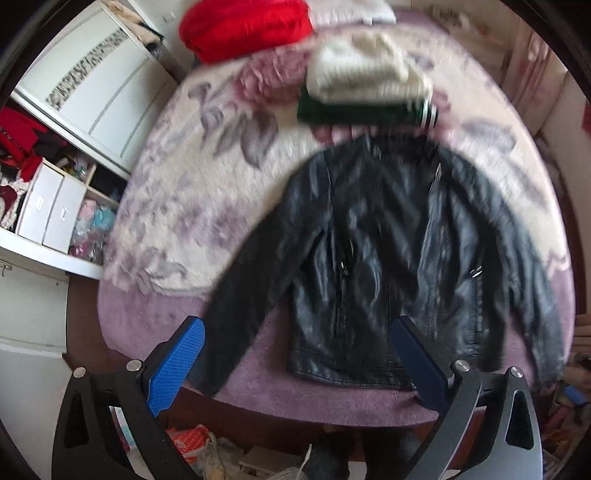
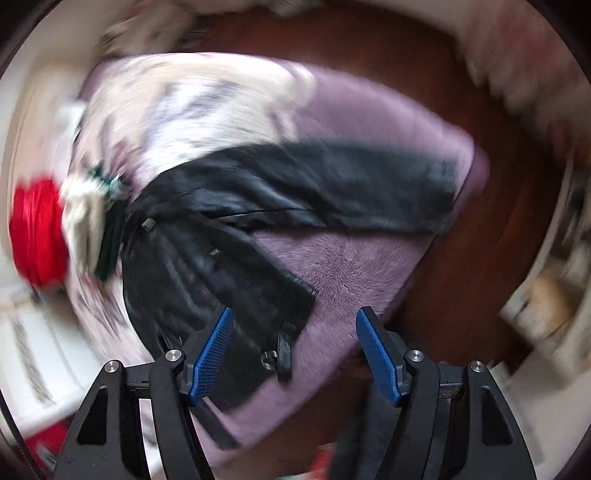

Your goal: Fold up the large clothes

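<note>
A black leather jacket lies spread flat, front up, on a bed with a purple and white floral blanket; both sleeves angle outward. My left gripper is open and empty, hovering above the jacket's hem near the bed's front edge. In the blurred right wrist view the jacket lies with one sleeve stretched right across the blanket. My right gripper is open and empty above the jacket's lower edge.
Folded clothes are stacked at the bed's far end: a white knit on a dark green garment, and a red one. A white wardrobe with shelves stands at left. Clutter lies on the brown floor.
</note>
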The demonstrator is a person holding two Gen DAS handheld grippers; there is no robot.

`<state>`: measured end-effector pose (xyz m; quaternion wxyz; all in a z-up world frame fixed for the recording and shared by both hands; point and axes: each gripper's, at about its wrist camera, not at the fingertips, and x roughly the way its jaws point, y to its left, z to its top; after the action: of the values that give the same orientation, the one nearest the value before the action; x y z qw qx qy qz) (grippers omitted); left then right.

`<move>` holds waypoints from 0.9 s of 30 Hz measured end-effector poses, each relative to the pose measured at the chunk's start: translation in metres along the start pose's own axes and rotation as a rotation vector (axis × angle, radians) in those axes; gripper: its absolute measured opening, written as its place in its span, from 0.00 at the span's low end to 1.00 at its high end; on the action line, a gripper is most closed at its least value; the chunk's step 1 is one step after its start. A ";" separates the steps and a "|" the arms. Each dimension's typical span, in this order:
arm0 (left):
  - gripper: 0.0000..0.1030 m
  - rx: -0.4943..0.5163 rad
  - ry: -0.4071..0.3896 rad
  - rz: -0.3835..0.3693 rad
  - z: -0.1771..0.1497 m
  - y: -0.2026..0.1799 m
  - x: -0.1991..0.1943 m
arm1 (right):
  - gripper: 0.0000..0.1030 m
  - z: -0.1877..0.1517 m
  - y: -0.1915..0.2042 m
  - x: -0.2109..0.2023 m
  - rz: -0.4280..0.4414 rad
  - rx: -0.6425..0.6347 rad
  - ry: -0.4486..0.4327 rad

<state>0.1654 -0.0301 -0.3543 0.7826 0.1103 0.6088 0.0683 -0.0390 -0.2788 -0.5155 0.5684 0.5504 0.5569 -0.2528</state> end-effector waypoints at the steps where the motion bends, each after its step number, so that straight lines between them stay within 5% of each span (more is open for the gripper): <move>1: 1.00 -0.003 0.026 0.004 -0.001 -0.007 0.014 | 0.69 0.012 -0.020 0.027 0.041 0.055 0.020; 4: 1.00 -0.001 0.126 0.007 -0.008 -0.028 0.069 | 0.69 0.039 -0.071 0.097 0.170 0.187 0.013; 8: 1.00 0.015 0.186 0.038 -0.012 -0.050 0.115 | 0.69 0.060 -0.110 0.139 0.256 0.349 -0.072; 10: 1.00 0.022 0.207 0.052 -0.011 -0.060 0.134 | 0.64 0.066 -0.115 0.132 0.332 0.415 -0.173; 13: 1.00 0.032 0.203 0.031 -0.006 -0.076 0.155 | 0.35 0.078 -0.106 0.112 0.365 0.406 -0.302; 17: 1.00 0.075 0.179 0.032 0.000 -0.093 0.177 | 0.36 0.100 -0.107 0.133 0.323 0.375 -0.289; 21: 1.00 0.080 0.158 0.031 0.010 -0.101 0.205 | 0.37 0.110 -0.115 0.142 0.429 0.468 -0.332; 23: 1.00 0.077 0.144 0.032 0.017 -0.101 0.213 | 0.08 0.105 -0.114 0.134 0.433 0.509 -0.394; 27: 1.00 0.062 0.119 0.003 0.033 -0.098 0.220 | 0.09 0.112 -0.104 0.111 0.453 0.496 -0.440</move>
<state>0.2491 -0.0747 -0.5779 0.7411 0.1313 0.6559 0.0572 -0.0651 -0.3718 -0.6782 0.5652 0.7124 0.2085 -0.3599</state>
